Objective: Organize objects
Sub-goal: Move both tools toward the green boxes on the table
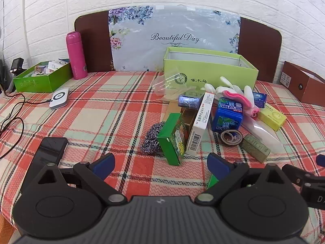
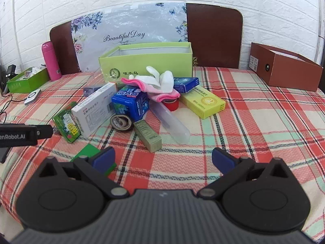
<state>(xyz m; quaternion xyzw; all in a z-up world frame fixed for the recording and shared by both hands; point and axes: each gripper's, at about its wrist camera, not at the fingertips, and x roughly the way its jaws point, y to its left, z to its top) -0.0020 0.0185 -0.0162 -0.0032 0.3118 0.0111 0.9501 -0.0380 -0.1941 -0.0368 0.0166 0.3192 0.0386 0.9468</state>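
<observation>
Right hand-held gripper [image 2: 163, 159] spread wide | gold box [image 2: 147, 135] flat, long axis pointing toward it

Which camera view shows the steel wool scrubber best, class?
The left wrist view: the steel wool scrubber lies exposed on the cloth beside the green box. The right wrist view shows none of it; the pile hides it.

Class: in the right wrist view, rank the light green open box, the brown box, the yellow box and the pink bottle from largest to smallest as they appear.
1. light green open box
2. brown box
3. yellow box and pink bottle: look about alike, and the bottle stands farther away, so unranked.
</observation>
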